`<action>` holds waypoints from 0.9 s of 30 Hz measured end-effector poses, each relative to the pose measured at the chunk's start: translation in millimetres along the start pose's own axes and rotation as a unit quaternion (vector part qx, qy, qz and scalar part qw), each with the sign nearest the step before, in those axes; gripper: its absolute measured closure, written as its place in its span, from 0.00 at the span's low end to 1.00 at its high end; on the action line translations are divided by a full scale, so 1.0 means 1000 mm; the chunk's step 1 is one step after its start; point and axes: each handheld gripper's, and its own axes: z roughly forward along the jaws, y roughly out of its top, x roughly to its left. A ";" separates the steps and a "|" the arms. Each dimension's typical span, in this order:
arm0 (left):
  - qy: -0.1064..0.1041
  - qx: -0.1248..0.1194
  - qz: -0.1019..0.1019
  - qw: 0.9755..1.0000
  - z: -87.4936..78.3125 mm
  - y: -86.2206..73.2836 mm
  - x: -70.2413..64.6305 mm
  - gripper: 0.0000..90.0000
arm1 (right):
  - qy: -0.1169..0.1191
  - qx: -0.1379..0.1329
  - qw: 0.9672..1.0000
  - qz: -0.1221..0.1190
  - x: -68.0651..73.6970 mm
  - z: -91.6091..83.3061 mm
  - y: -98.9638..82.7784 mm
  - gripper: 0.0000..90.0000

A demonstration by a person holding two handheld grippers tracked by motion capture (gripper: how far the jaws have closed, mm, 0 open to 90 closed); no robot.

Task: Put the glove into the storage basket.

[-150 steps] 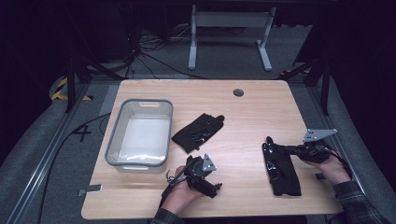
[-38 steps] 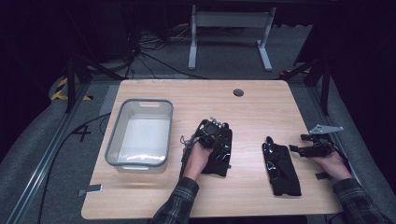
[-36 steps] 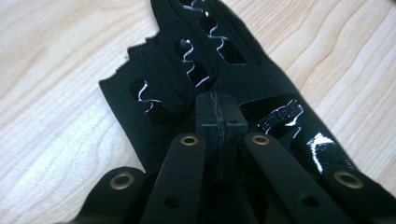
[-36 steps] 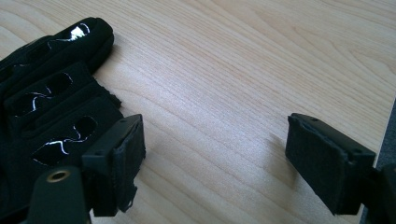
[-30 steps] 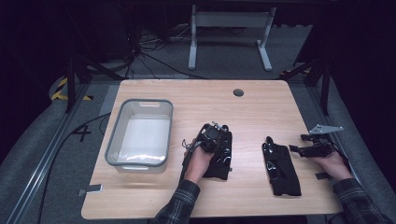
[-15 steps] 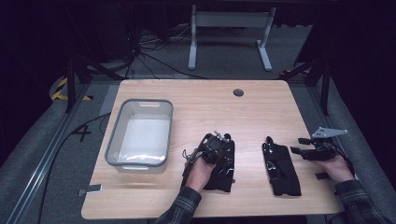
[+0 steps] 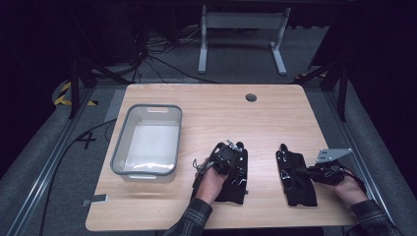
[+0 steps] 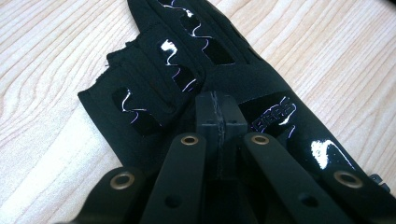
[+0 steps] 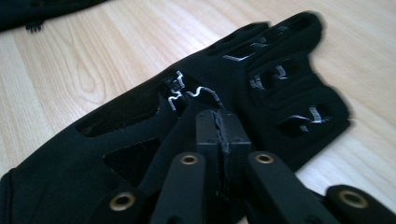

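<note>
high view: left gripper (image 7: 230, 156) was clenched on the left glove (image 7: 235, 184); right gripper's (image 7: 311, 173) jaws, just closing, were pinched on the right glove (image 7: 295, 184).

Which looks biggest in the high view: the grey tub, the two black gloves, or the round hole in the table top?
1. Grey tub, clearly the largest.
2. Left glove and right glove: they look about alike, and each is partly covered by a gripper, so I won't rank them.
3. Round hole, the smallest.
</note>
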 end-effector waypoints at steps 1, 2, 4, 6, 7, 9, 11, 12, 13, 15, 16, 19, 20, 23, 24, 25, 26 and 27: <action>-0.001 -0.001 0.000 1.000 0.000 0.000 0.000 1.00 | 0.003 0.001 1.000 0.000 0.000 0.002 0.002 1.00; -0.004 0.001 0.000 1.000 0.001 0.000 0.000 1.00 | 0.004 0.000 1.000 -0.001 0.001 0.003 0.003 1.00; -0.004 0.000 0.000 1.000 0.002 0.000 -0.001 1.00 | 0.007 0.001 1.000 -0.005 0.003 0.007 0.006 1.00; -0.003 0.000 -0.001 1.000 0.002 0.000 -0.001 1.00 | 0.008 0.002 1.000 -0.009 0.005 0.011 0.010 1.00; -0.003 0.000 -0.001 1.000 0.002 0.000 -0.001 1.00 | 0.009 0.003 1.000 -0.011 0.007 0.013 0.013 1.00; -0.003 -0.001 -0.002 1.000 0.002 0.000 -0.001 1.00 | 0.010 0.003 1.000 -0.014 0.009 0.017 0.017 1.00; -0.001 0.000 0.000 1.000 0.002 0.001 -0.002 1.00 | 0.009 0.004 1.000 -0.018 0.011 0.022 0.021 1.00; -0.001 -0.001 0.000 1.000 0.002 0.001 -0.002 1.00 | 0.009 0.004 1.000 -0.021 0.011 0.023 0.022 1.00; -0.001 -0.003 -0.001 1.000 0.003 0.001 -0.003 1.00 | 0.010 0.006 1.000 -0.023 0.012 0.024 0.024 1.00; -0.002 -0.003 0.003 1.000 0.003 0.002 -0.004 1.00 | 0.010 0.005 1.000 -0.024 0.013 0.027 0.027 1.00; -0.002 -0.004 0.002 1.000 0.004 0.002 -0.005 1.00 | 0.011 0.005 1.000 -0.026 0.014 0.029 0.028 1.00; -0.005 -0.005 0.000 1.000 0.005 0.003 -0.008 1.00 | 0.013 0.004 0.999 -0.029 0.016 0.032 0.031 1.00; -0.005 -0.007 0.000 1.000 0.006 0.003 -0.009 1.00 | 0.015 0.005 0.999 -0.029 0.017 0.033 0.032 1.00; -0.007 -0.007 0.001 1.000 0.007 0.004 -0.010 1.00 | 0.017 0.007 0.999 -0.032 0.018 0.035 0.034 1.00; -0.007 -0.008 0.000 1.000 0.007 0.005 -0.011 1.00 | 0.017 0.007 0.999 -0.032 0.019 0.036 0.035 1.00; -0.006 -0.008 0.000 1.000 0.007 0.005 -0.011 1.00 | 0.018 0.006 0.999 -0.035 0.020 0.037 0.036 1.00; -0.006 -0.009 0.000 1.000 0.008 0.005 -0.011 1.00 | 0.022 0.008 0.999 -0.036 0.022 0.038 0.037 1.00; -0.008 -0.010 -0.001 1.000 0.008 0.005 -0.012 1.00 | 0.022 0.008 0.999 -0.038 0.023 0.039 0.038 1.00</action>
